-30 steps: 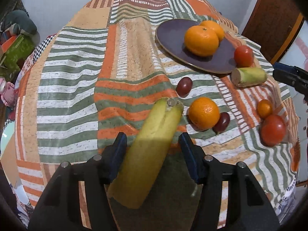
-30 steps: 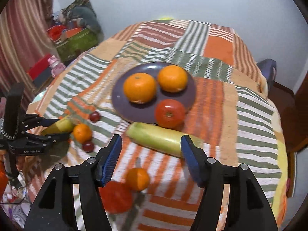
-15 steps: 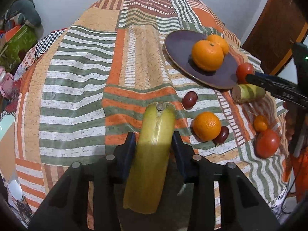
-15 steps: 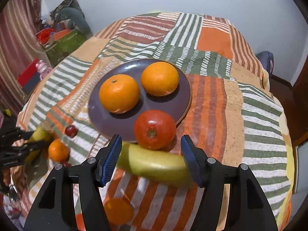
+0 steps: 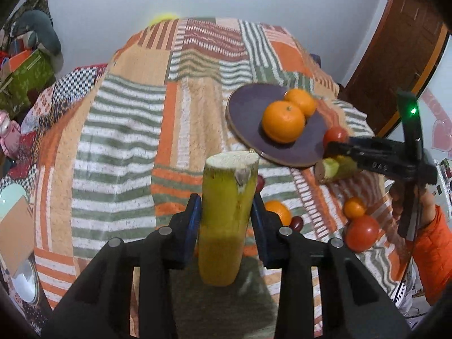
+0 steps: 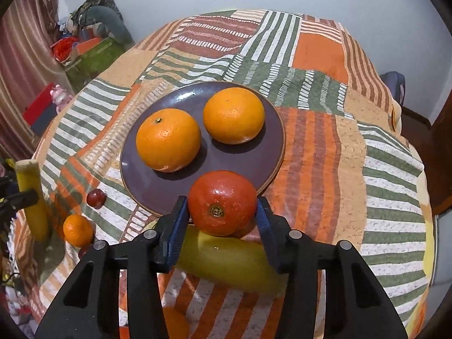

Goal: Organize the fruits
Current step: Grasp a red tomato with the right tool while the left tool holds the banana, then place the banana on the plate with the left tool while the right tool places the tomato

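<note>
My left gripper [image 5: 226,212] is shut on a yellow-green cut banana piece [image 5: 226,212] and holds it tilted up above the patchwork tablecloth. It also shows at the left edge of the right wrist view [image 6: 29,195]. My right gripper [image 6: 221,213] has its jaws on both sides of a red tomato [image 6: 222,202] at the near rim of the purple plate [image 6: 248,166]; I cannot tell whether the pads press it. Two oranges [image 6: 168,139] [image 6: 234,115] lie on the plate. A second banana piece [image 6: 226,262] lies under the right gripper.
On the cloth lie a small orange [image 6: 77,230], a dark red plum [image 6: 96,197], another tomato [image 5: 361,233] and a small orange [image 5: 354,207]. The table edge drops off on all sides. Boxes and clutter [image 6: 84,53] stand on the floor at the left.
My left gripper closed on the banana piece and lifted it, tilting it upright. My right gripper moved forward over the second banana piece until its jaws flank the tomato.
</note>
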`<state>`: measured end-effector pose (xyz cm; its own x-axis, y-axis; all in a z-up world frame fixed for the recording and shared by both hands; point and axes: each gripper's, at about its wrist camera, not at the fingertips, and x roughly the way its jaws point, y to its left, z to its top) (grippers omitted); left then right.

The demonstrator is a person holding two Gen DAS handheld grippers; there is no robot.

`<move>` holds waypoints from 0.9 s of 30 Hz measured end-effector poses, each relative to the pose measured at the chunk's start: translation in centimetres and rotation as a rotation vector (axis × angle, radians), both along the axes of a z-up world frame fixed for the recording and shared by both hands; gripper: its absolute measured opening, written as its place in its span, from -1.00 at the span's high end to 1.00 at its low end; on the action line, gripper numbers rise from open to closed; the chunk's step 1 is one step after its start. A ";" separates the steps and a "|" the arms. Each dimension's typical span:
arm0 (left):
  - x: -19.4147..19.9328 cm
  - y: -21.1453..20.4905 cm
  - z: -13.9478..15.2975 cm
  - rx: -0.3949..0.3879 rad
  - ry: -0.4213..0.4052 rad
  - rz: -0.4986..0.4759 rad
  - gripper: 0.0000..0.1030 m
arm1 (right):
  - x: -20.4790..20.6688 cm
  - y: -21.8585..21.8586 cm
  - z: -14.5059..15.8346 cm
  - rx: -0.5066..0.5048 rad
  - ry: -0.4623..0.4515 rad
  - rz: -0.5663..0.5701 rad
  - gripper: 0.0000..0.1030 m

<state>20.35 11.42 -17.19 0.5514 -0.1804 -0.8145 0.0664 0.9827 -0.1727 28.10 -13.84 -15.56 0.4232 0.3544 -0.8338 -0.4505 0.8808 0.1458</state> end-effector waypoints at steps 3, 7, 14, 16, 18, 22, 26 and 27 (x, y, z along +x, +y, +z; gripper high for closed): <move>0.3 -0.3 1.0 -0.018 -0.019 -0.010 0.35 | -0.2 -0.1 0.6 0.007 -0.016 0.002 0.15; 1.1 -1.0 1.8 -0.021 -0.040 -0.019 0.35 | -0.4 -0.2 2.1 0.029 -0.049 0.002 0.15; 3.0 -2.2 3.3 -0.023 -0.080 -0.036 0.35 | 0.2 -0.1 4.7 0.073 -0.110 -0.001 0.15; 3.7 -2.4 3.6 -0.026 -0.086 -0.041 0.35 | 0.6 0.1 5.3 0.082 -0.124 -0.002 0.15; 4.3 -2.7 3.8 -0.026 -0.091 -0.043 0.35 | 0.8 0.2 5.6 0.088 -0.135 -0.001 0.15; 5.8 -3.3 3.9 -0.022 -0.093 -0.052 0.35 | 1.7 0.7 6.3 0.102 -0.157 0.000 0.15; 7.4 -3.9 3.3 -0.008 -0.079 -0.059 0.35 | 2.4 1.3 6.8 0.106 -0.177 0.007 0.15; 7.9 -4.1 3.0 -0.008 -0.070 -0.063 0.36 | 2.6 1.5 6.9 0.105 -0.181 0.008 0.15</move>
<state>28.28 7.33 -14.14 0.5939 -0.2231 -0.7730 0.1404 0.9748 -0.1734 30.70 -12.38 -8.69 0.5593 0.4396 -0.7028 -0.4846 0.8612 0.1530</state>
